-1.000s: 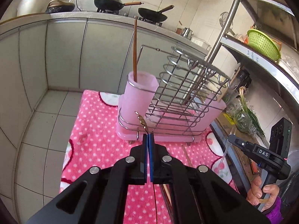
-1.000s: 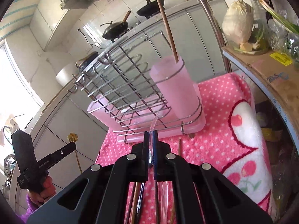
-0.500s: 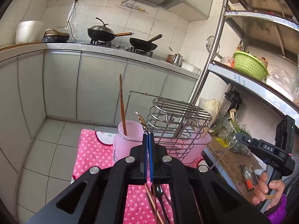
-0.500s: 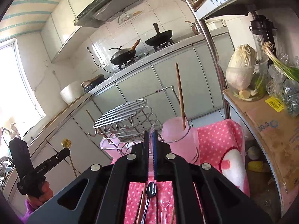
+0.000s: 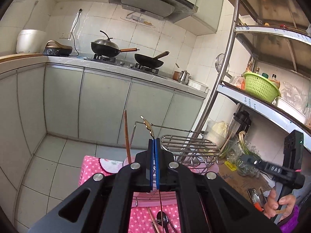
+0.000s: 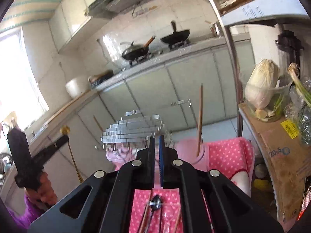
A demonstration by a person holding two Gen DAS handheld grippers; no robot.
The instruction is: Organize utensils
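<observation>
My left gripper (image 5: 154,141) is shut on a thin gold-topped utensil (image 5: 147,125) that sticks up past the fingertips. It also shows in the right wrist view (image 6: 65,130), held by the left gripper (image 6: 64,138). My right gripper (image 6: 156,138) has a narrow gap between its fingers; I cannot tell whether it still grips the clear utensil, which does not show there. A wire rack with pink cups (image 5: 191,147) holds one wooden chopstick (image 5: 126,134). A dark spoon (image 6: 155,202) and chopsticks lie on the pink dotted cloth (image 6: 229,153).
Grey kitchen cabinets (image 5: 105,104) stand behind the rack. A metal shelf post (image 5: 219,89) and shelves with a green basket (image 5: 260,89) are at the right. A cabbage in a clear tub (image 6: 262,89) sits on a cardboard box (image 6: 279,155).
Both grippers have risen and tilted up, so the rack has dropped low in both views. The right gripper's fingers now show a small gap and the clear utensil no longer shows between them.
</observation>
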